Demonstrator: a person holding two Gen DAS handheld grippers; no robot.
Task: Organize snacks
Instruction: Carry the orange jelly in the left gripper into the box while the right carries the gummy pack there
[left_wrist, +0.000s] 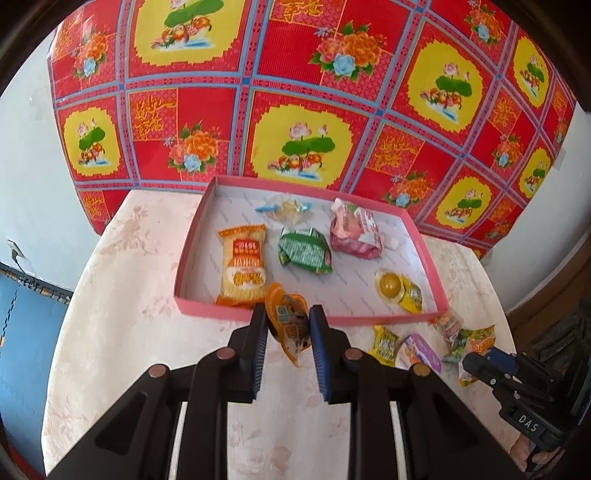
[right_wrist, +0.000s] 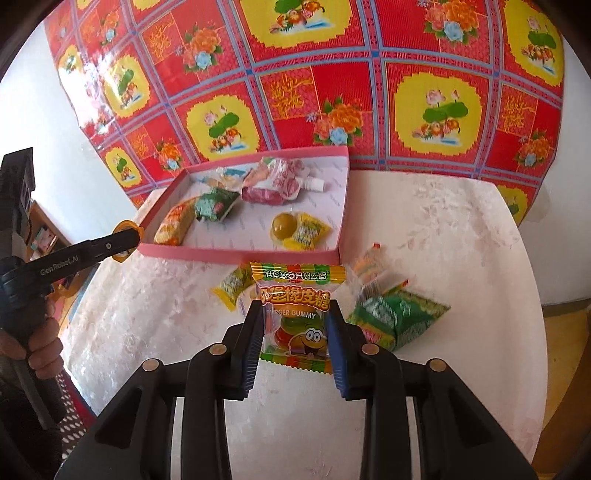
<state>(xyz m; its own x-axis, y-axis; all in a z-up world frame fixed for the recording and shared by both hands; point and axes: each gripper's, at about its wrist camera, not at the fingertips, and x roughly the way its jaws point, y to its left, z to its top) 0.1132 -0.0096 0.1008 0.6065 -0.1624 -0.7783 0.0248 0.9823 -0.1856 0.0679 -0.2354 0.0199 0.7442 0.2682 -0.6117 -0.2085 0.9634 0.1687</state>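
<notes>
The pale table spreads bare on my left, its rounded edge curving down toward a blue panel; that side gives me the most free room. My left claw is clenched on an orange pouch, lifted just in front of the near wall of the pink tray.

Inside the tray, left to right: an orange-and-yellow packet against the left near corner, a green packet in the middle with a small clear sweet behind it, a pink pouch toward the back right, and a yellow jelly cup near the right front. The floor between them lies open, most of all along the far right wall.

To the right of the tray, loose snacks lie on the table: a yellow sachet, a small clear candy and a green bag, close together. My right claw grips a burger gummy packet, raised above that heap, just short of the tray's near wall. Beyond the heap the table runs bare to its right edge, with the red patterned cloth hanging behind.
</notes>
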